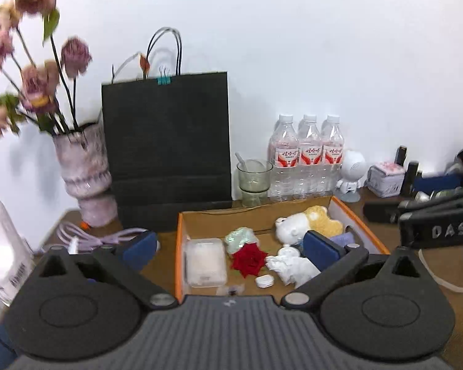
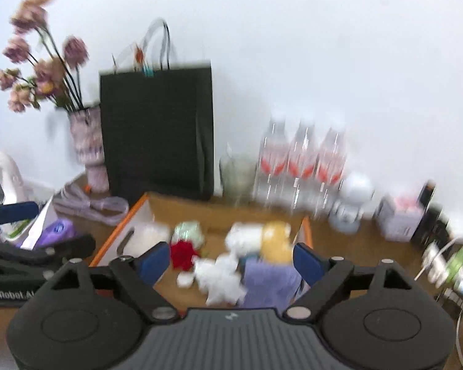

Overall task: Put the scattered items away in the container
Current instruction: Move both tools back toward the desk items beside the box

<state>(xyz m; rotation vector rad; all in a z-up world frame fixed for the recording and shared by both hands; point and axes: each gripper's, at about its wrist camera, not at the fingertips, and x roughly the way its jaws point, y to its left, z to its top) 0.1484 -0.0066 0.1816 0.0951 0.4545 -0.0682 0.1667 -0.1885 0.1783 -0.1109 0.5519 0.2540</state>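
Observation:
An orange-rimmed cardboard box (image 1: pixel 178 246) (image 2: pixel 114 240) lies on the wooden table. Inside it are a clear plastic case (image 1: pixel 205 262), a red rose (image 1: pixel 249 259) (image 2: pixel 183 252), crumpled white tissue (image 1: pixel 290 265) (image 2: pixel 222 277), a small white cap (image 1: pixel 264 281), a white and tan plush toy (image 1: pixel 308 225) (image 2: pixel 262 237) and a purple cloth (image 2: pixel 270 277). My left gripper (image 1: pixel 228 248) hangs above the box's near side, open and empty. My right gripper (image 2: pixel 231 260) is also open and empty, above the box; its view is blurred.
Behind the box stand a black paper bag (image 1: pixel 166 145), a vase of dried flowers (image 1: pixel 83 169), a glass cup (image 1: pixel 254 175), three water bottles (image 1: pixel 307 157) and a small white figure (image 1: pixel 352 169). A lilac cable (image 1: pixel 102 237) lies left of the box. Small tins and bottles crowd the right.

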